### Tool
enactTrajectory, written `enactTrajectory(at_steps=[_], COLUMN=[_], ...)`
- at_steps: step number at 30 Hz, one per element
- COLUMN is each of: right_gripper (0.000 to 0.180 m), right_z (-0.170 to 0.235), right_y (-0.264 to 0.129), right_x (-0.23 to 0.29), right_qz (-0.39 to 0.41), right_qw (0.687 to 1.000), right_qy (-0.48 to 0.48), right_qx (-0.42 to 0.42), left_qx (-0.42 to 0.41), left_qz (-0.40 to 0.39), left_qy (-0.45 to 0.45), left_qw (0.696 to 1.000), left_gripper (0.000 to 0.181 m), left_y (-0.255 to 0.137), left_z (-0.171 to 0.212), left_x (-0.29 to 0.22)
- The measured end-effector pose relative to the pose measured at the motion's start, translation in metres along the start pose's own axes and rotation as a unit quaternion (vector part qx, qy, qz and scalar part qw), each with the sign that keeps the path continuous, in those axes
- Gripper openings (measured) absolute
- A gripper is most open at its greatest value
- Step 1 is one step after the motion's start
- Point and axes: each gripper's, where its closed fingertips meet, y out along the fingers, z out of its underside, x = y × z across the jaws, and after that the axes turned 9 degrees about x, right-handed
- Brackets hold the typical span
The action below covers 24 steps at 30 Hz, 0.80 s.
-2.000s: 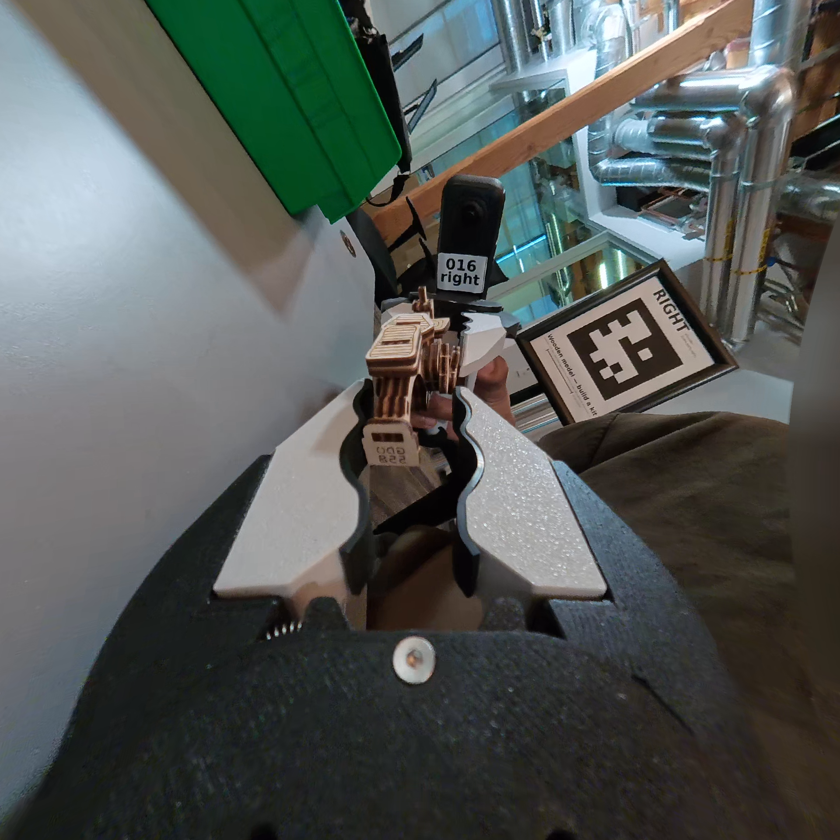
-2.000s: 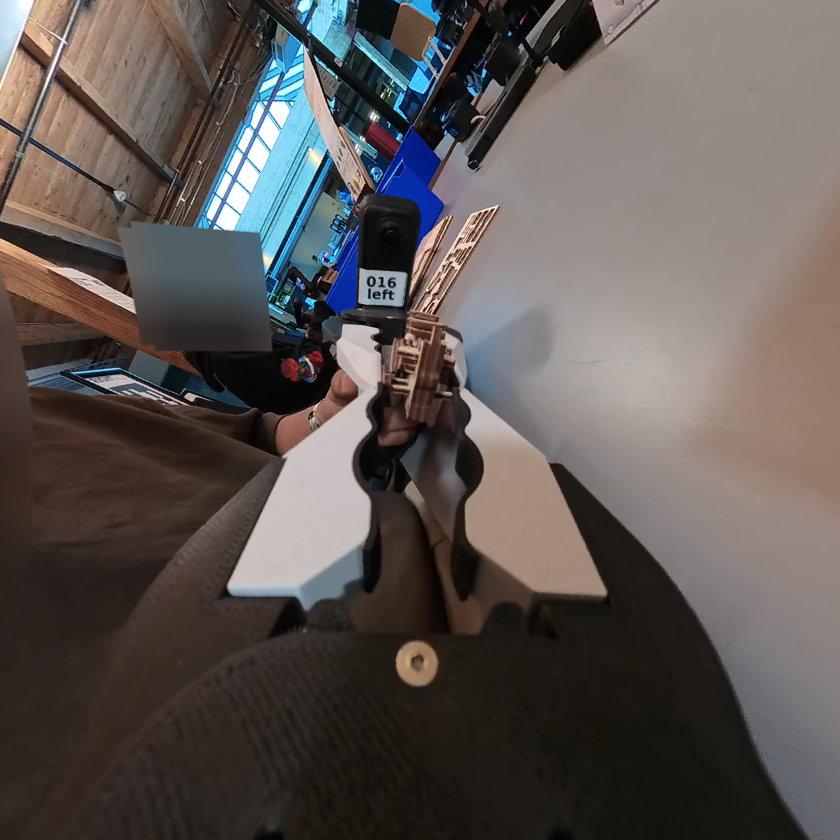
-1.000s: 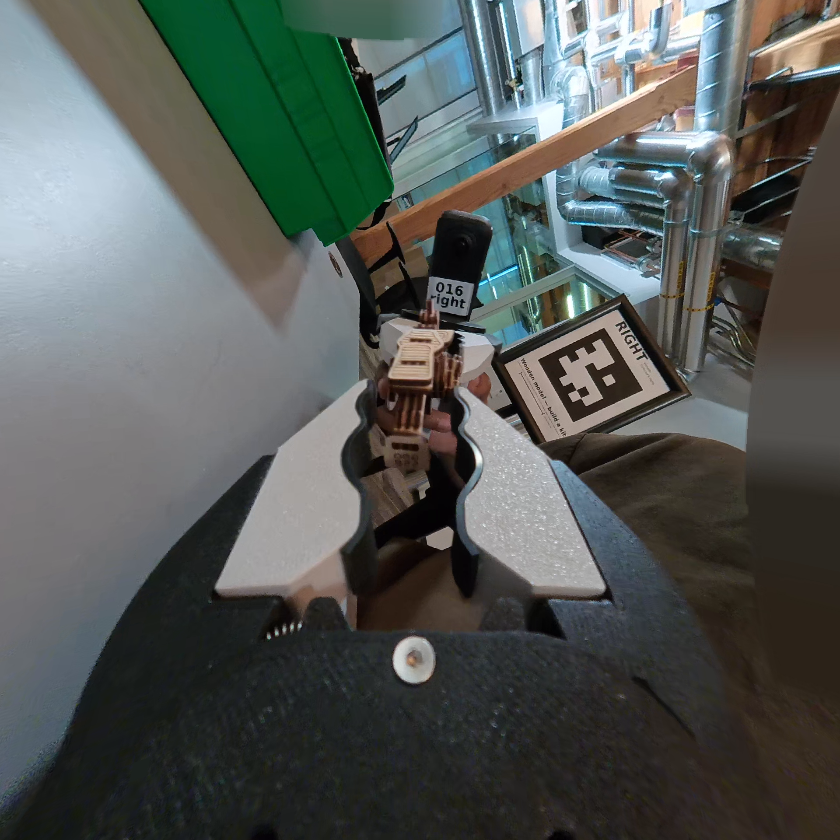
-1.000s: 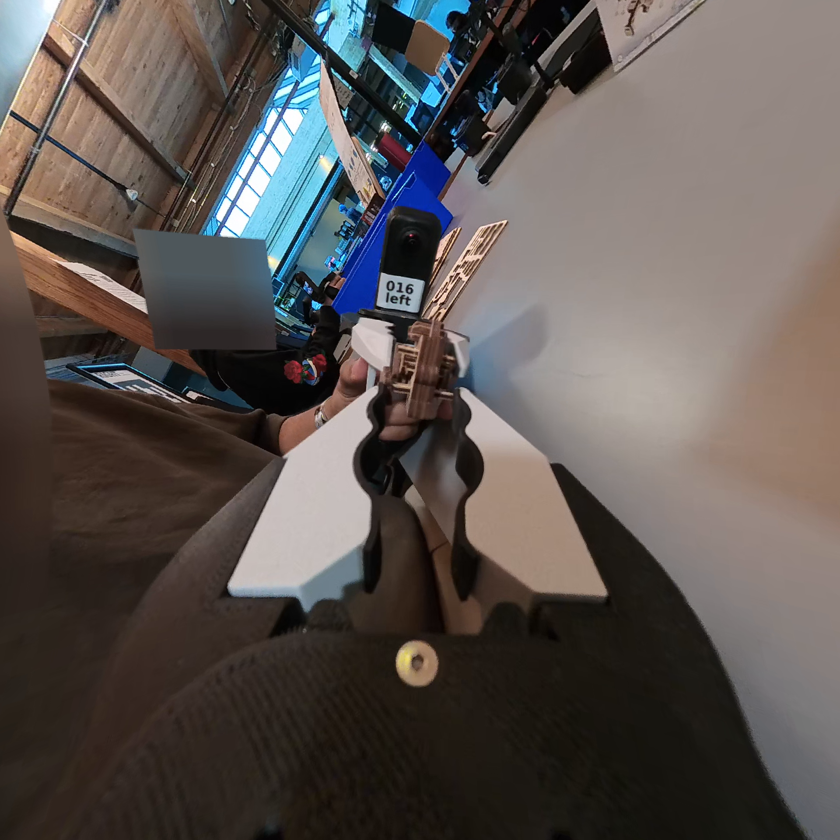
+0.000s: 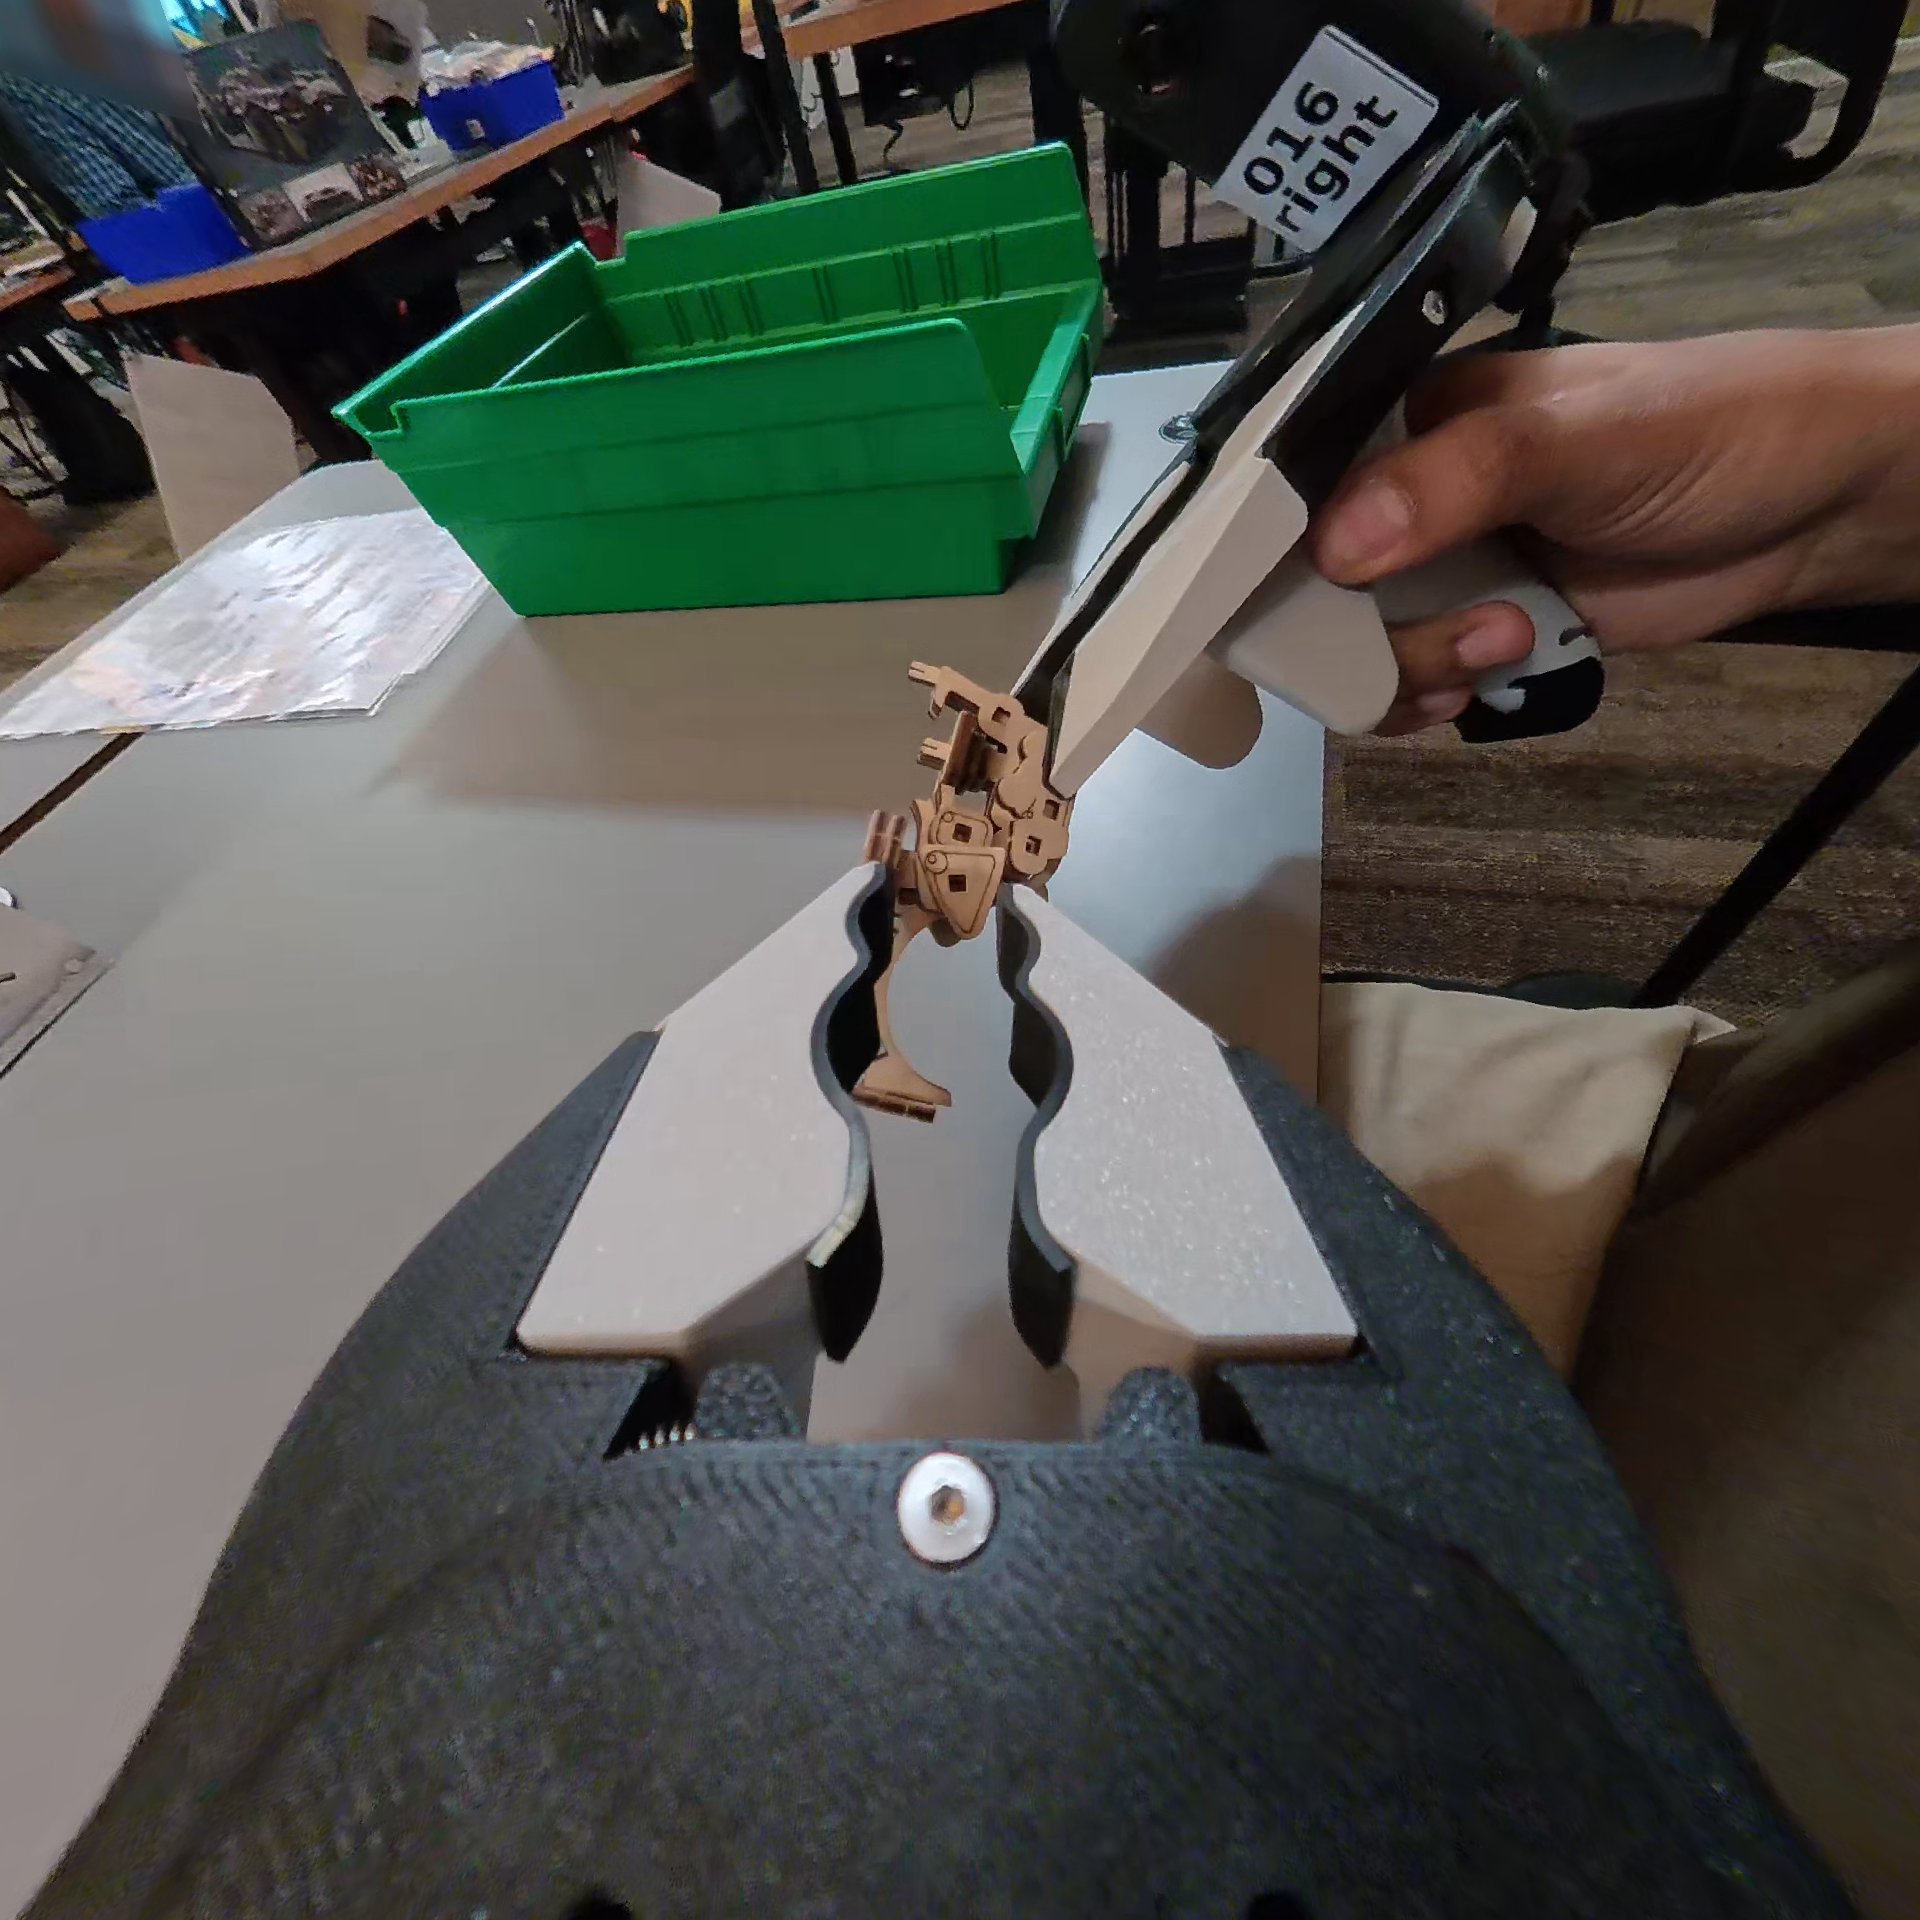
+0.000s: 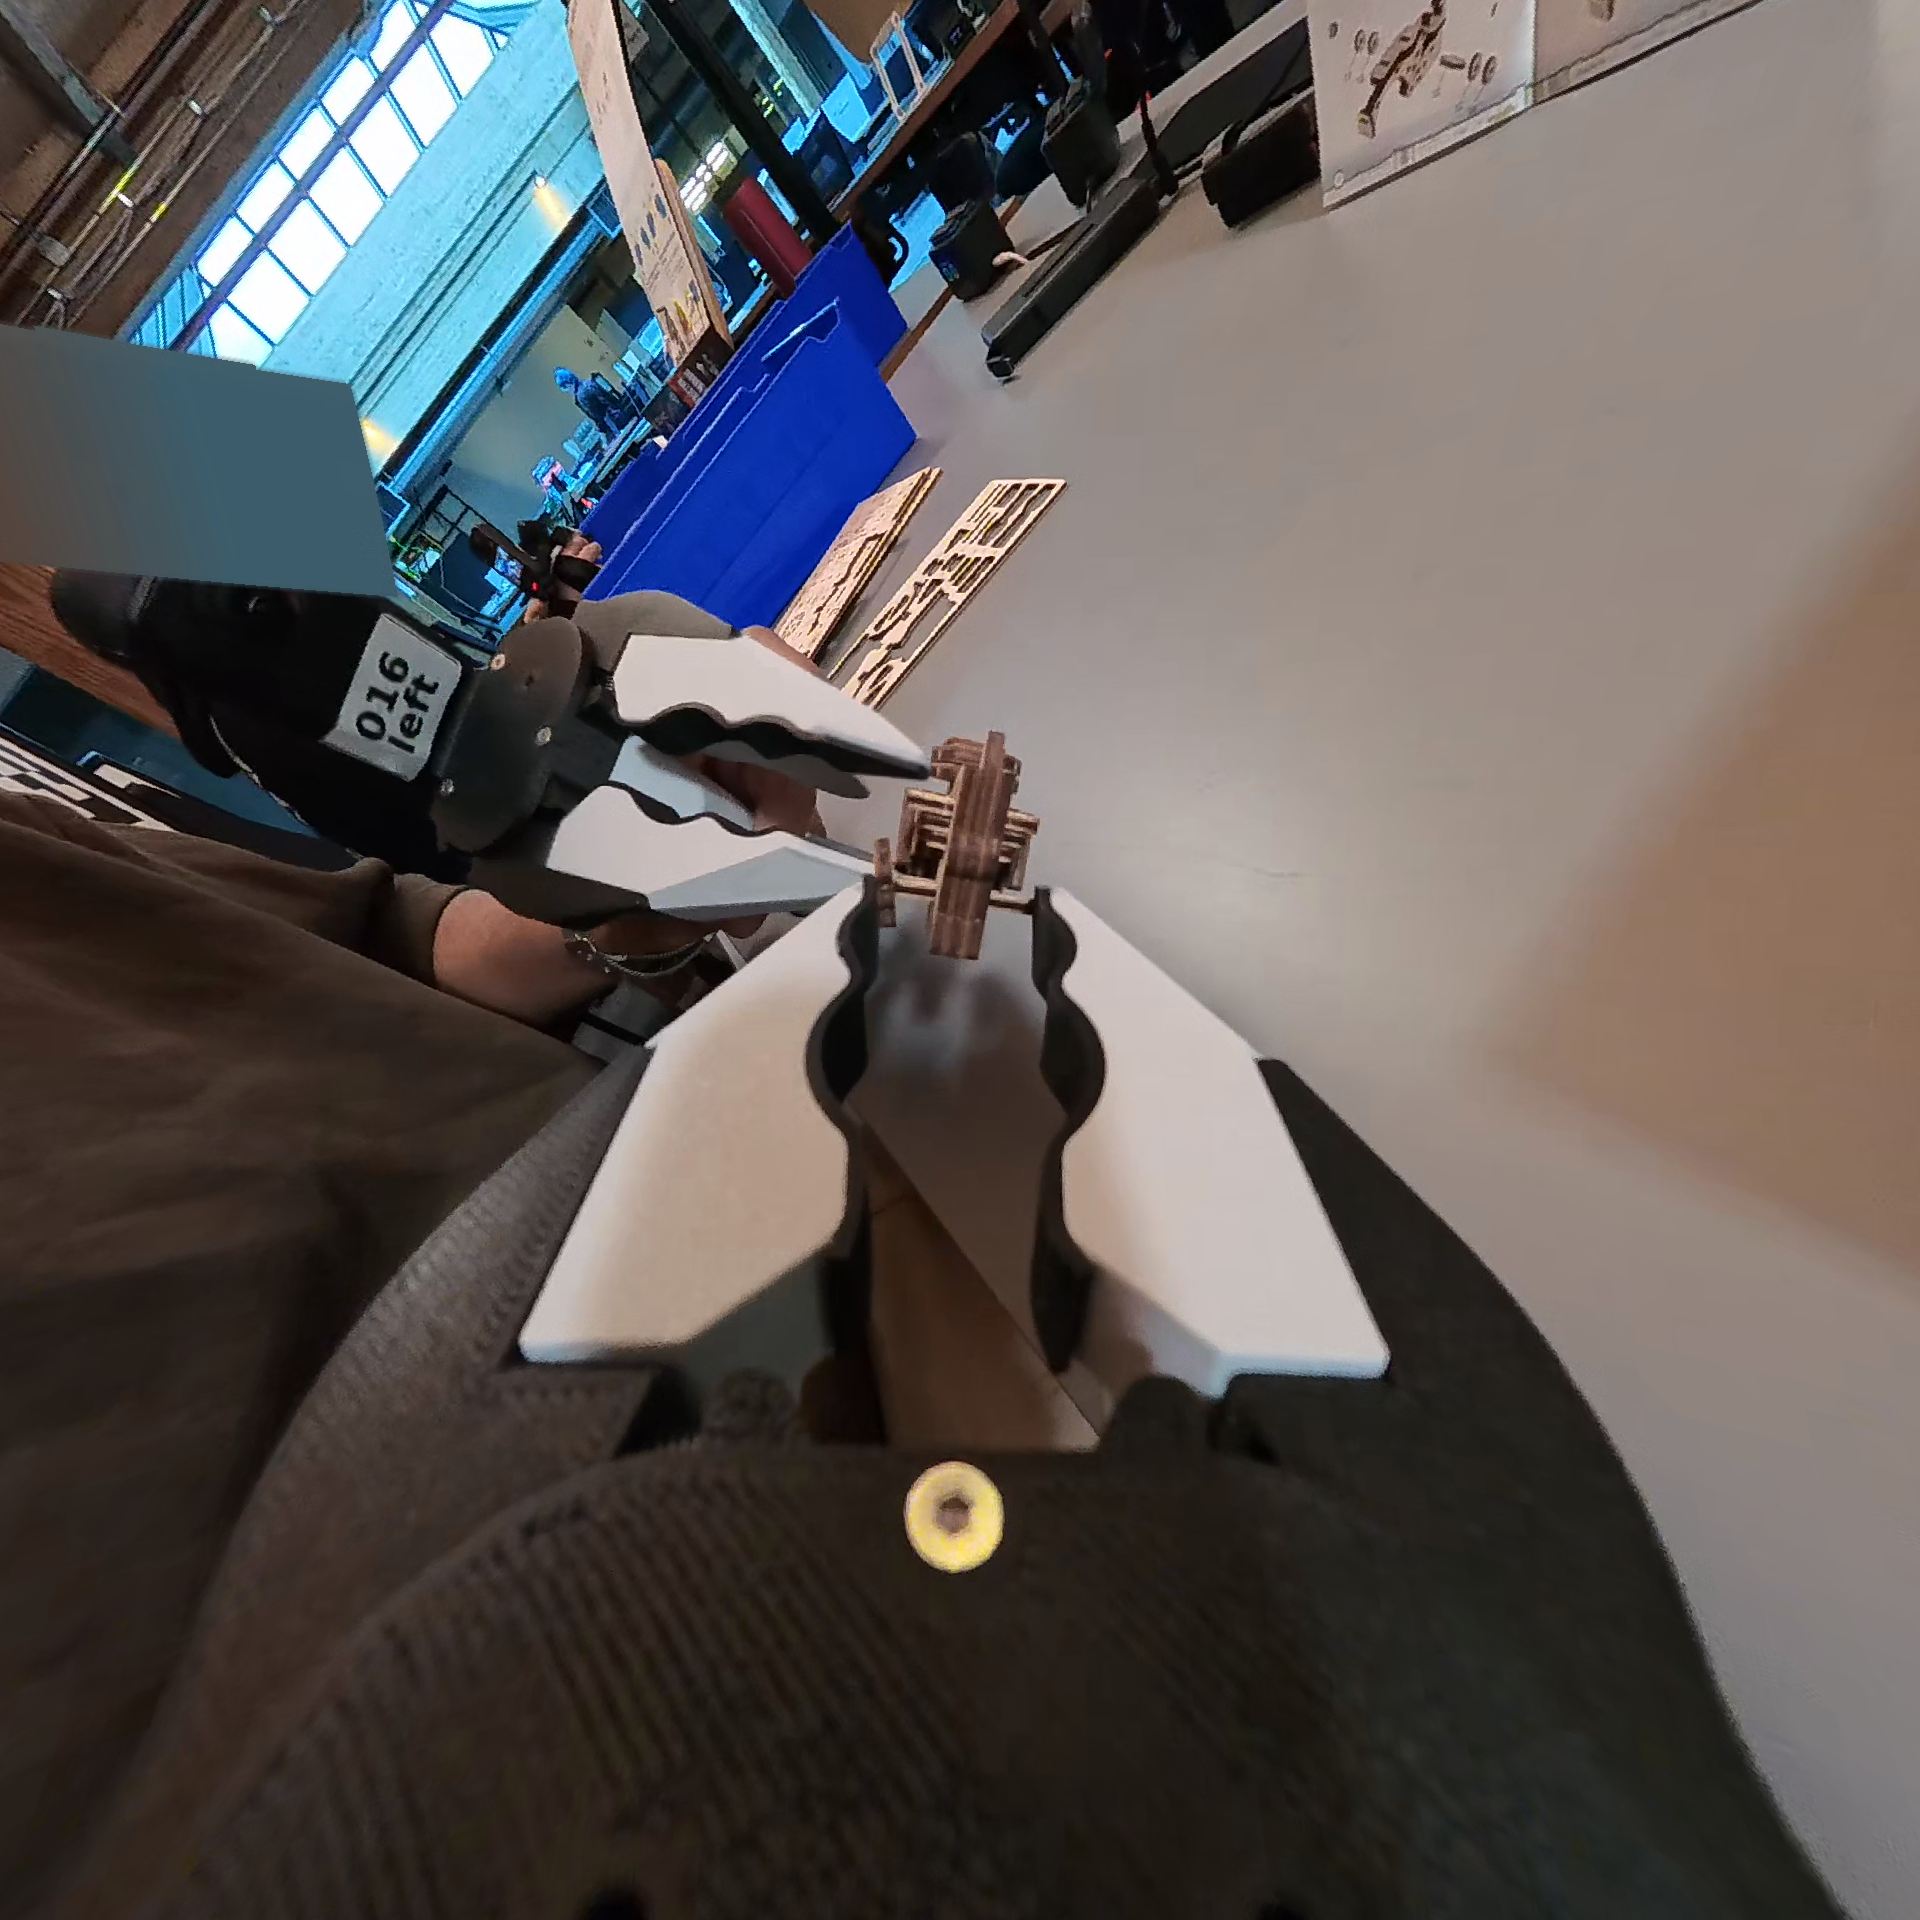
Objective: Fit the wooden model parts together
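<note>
A small wooden model [image 5: 966,842] of slotted brown plywood parts is held in the air above the grey table [image 5: 416,935]. My left gripper [image 5: 943,894] is closed on its lower part, and one thin leg hangs down between the fingers. My right gripper [image 5: 1049,769] comes in from the upper right, held by a hand, and pinches the model's top. In the right wrist view the model [image 6: 966,842] sits between my right gripper's tips [image 6: 954,899]. The left gripper [image 6: 894,810] reaches it from the left.
A green bin [image 5: 727,416] stands at the back of the table, with a clear plastic sleeve [image 5: 239,623] to its left. Wooden part sheets [image 6: 935,582] lie beside a blue bin [image 6: 769,457]. An instruction sheet [image 6: 1423,83] stands farther off. The table's edge [image 5: 1320,727] is close on the right. The tips of both grippers are at nearly the same place.
The grippers faced each other head-on with the model between them; now both have turned, meeting at an angle over the table. The model stays held by both.
</note>
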Motion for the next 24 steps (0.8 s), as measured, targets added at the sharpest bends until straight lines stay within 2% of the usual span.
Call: enactTrajectory(at_steps=[4,15,16,17,24], right_gripper=[0.029,0.028,0.028,0.02,0.02], right_z=[-0.0003,-0.007,-0.0075,-0.0077,-0.0073], right_y=[0.0004,-0.0028,-0.0035,-0.0046,-0.005], right_x=[0.0003,0.0014,0.001,0.0,0.0005], right_qz=[0.005,0.019,0.022,0.029,0.042], right_qw=[1.0,1.0,0.999,0.999,0.998], right_qy=[-0.006,-0.013,-0.014,-0.018,-0.035], right_qx=[0.001,-0.019,-0.02,-0.021,-0.019], left_qx=[-0.001,-0.012,-0.012,-0.014,-0.014], left_qz=[0.0,0.007,0.007,0.005,0.003], left_qy=[-0.001,-0.091,-0.094,-0.096,-0.096], left_qw=[1.0,0.996,0.996,0.995,0.995], left_gripper=[0.011,0.01,0.01,0.008,0.008], left_y=[-0.0002,-0.0005,-0.0004,-0.0008,0.0001], left_z=[-0.0003,-0.006,-0.0061,-0.0063,-0.0058], left_x=[-0.0012,0.0019,0.0017,0.0025,0.0015])
